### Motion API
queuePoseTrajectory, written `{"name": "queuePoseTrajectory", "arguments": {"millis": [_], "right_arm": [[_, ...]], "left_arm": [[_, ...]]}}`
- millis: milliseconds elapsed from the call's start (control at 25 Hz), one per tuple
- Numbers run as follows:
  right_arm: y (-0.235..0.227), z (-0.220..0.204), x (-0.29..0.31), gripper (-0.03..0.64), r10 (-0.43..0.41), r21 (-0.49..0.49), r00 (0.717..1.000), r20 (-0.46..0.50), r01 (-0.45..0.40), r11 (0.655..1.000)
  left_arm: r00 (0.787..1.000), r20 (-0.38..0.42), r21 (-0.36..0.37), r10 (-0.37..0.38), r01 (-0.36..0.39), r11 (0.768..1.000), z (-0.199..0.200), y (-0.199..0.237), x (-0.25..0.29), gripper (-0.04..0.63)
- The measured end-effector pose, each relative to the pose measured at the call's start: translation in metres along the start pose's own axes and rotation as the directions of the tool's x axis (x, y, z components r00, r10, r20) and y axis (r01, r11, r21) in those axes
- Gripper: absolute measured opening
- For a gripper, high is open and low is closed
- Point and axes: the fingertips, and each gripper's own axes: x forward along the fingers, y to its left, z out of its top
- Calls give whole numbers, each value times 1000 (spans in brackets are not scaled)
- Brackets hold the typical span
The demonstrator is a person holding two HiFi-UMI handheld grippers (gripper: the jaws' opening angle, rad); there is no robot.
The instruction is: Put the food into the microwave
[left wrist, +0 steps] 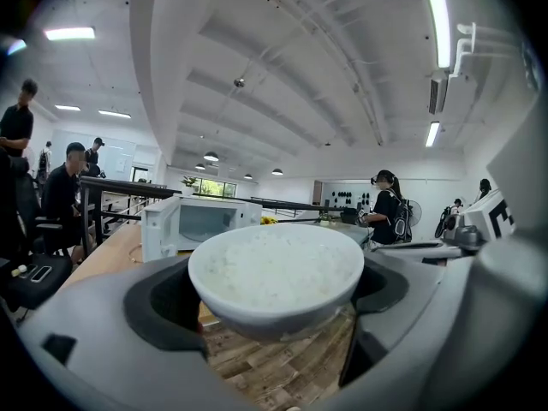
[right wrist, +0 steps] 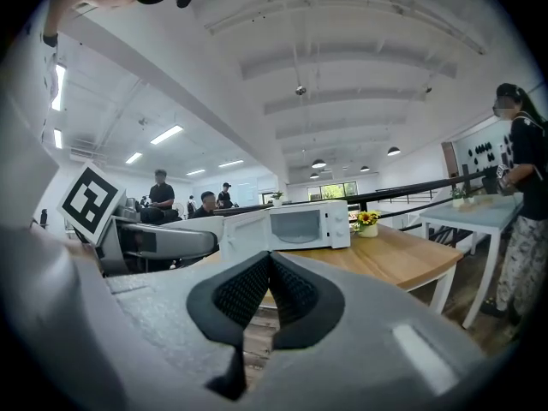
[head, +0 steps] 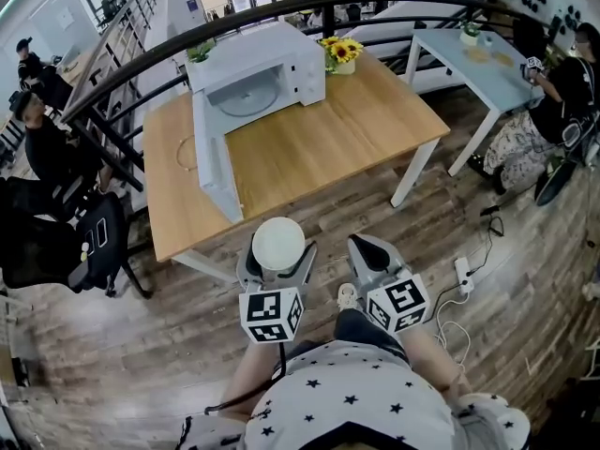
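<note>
A white bowl of rice (head: 278,244) (left wrist: 274,272) sits between the jaws of my left gripper (head: 277,251) (left wrist: 274,302), which is shut on it, held over the floor just short of the wooden table's (head: 309,148) near edge. The white microwave (head: 258,71) (left wrist: 195,223) (right wrist: 295,225) stands at the table's far side with its door (head: 214,157) swung open toward me; the cavity shows a glass turntable. My right gripper (head: 367,253) (right wrist: 268,268) hangs beside the left one, its pads touching, nothing held.
A vase of yellow flowers (head: 340,54) stands right of the microwave. A black railing (head: 141,64) curves behind the table. A light blue table (head: 478,59) with a person (head: 562,92) is at the right. A black chair (head: 89,242) and seated people are at the left.
</note>
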Motion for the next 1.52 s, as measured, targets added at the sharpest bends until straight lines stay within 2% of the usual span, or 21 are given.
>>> {"name": "queuePoseTrajectory", "arguments": {"millis": [440, 920, 1520], "right_arm": [[-75, 39, 60, 6, 67, -34, 998, -3, -67, 997], [-147, 55, 117, 6, 146, -54, 989, -24, -147, 988], [-198, 52, 160, 6, 187, -31, 981, -53, -189, 982]], "left_arm": [[997, 20, -27, 68, -68, 997, 37, 5, 86, 492], [988, 23, -50, 152, -150, 987, 54, 11, 168, 492], [973, -4, -55, 229, -229, 972, 55, 32, 228, 492]]}}
